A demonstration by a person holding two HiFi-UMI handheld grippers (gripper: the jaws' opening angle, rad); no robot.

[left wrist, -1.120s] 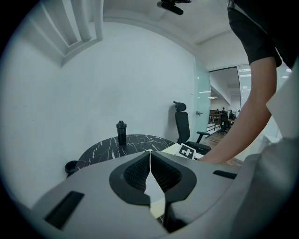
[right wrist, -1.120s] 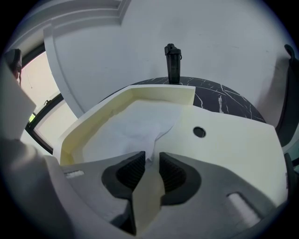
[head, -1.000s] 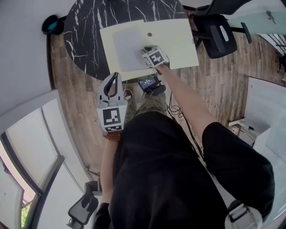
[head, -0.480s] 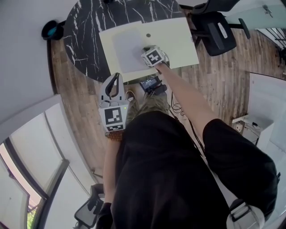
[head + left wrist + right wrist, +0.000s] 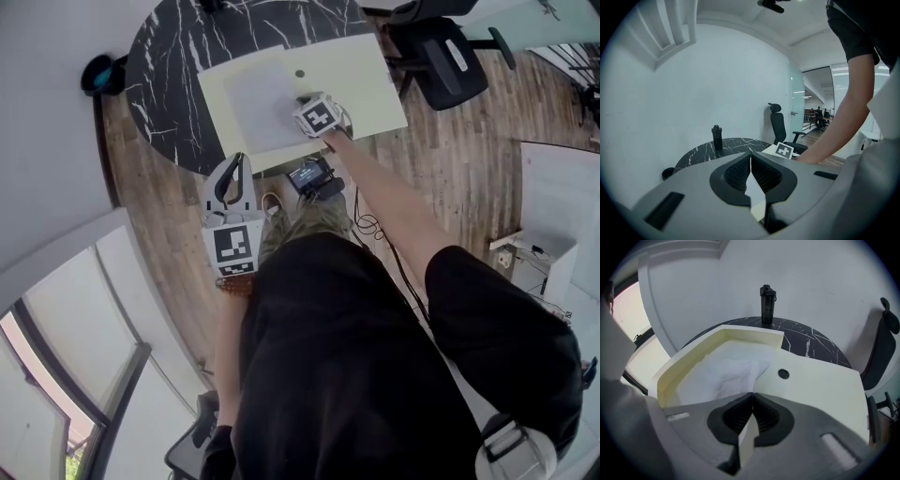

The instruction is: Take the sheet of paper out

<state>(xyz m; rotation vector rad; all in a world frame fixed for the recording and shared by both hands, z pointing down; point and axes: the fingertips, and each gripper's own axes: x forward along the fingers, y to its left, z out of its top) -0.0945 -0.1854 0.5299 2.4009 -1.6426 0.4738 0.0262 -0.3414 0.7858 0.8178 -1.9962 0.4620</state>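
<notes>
A white sheet of paper [image 5: 258,103] lies in the sunken left part of a pale yellow tray [image 5: 361,70] on the black marble table [image 5: 169,66]. My right gripper [image 5: 300,101] points steeply down at the sheet's right edge. In the right gripper view the paper [image 5: 722,373] wrinkles and rises to the right gripper's [image 5: 751,393] tips. Its jaws have just been closing and are now shut on that corner. My left gripper [image 5: 234,161] hangs shut and empty off the table's near edge, apart from the tray. Its jaws meet in the left gripper [image 5: 750,152] view.
The tray's flat right part carries a round hole [image 5: 783,374]. A black bottle [image 5: 767,304] stands at the table's far side. An office chair [image 5: 448,52] is to the right of the table, and a dark bin [image 5: 98,73] is on the floor at its left.
The right gripper stays at the sheet's right edge, and the paper there now looks puckered toward it. The left gripper has not visibly moved.
</notes>
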